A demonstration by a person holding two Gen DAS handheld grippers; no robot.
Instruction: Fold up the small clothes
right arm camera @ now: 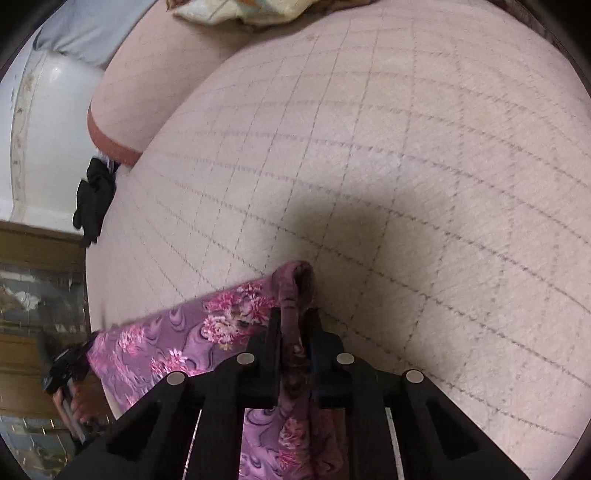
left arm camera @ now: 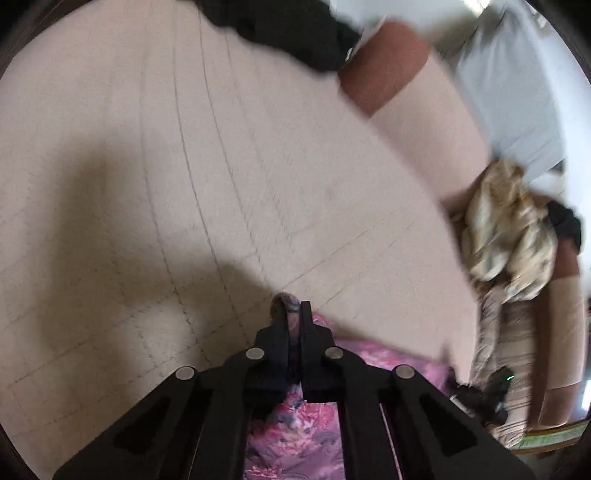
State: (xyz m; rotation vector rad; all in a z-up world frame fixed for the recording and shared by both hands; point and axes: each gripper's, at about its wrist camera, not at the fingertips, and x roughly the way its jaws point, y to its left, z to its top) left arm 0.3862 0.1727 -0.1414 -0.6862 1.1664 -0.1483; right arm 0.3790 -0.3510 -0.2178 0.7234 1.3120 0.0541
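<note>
A small purple garment with pink flowers (right arm camera: 177,343) hangs stretched between my two grippers above a pale checked bed cover (right arm camera: 406,166). My left gripper (left arm camera: 293,314) is shut on one corner of the garment (left arm camera: 295,428), which bunches between the fingers. My right gripper (right arm camera: 295,314) is shut on the other corner, a fold sticking up past the fingertips. The cloth runs left from the right gripper to the other gripper (right arm camera: 62,373), seen small at the left edge. In the left wrist view the right gripper (left arm camera: 484,395) shows at the lower right.
A crumpled cream and tan cloth (left arm camera: 506,229) lies at the right of the bed cover (left arm camera: 184,166). A black garment (right arm camera: 94,199) lies at the bed's left edge. A pillow (right arm camera: 155,85) lies behind. A dark cloth (left arm camera: 288,33) sits at the top. The floor (right arm camera: 33,266) shows left.
</note>
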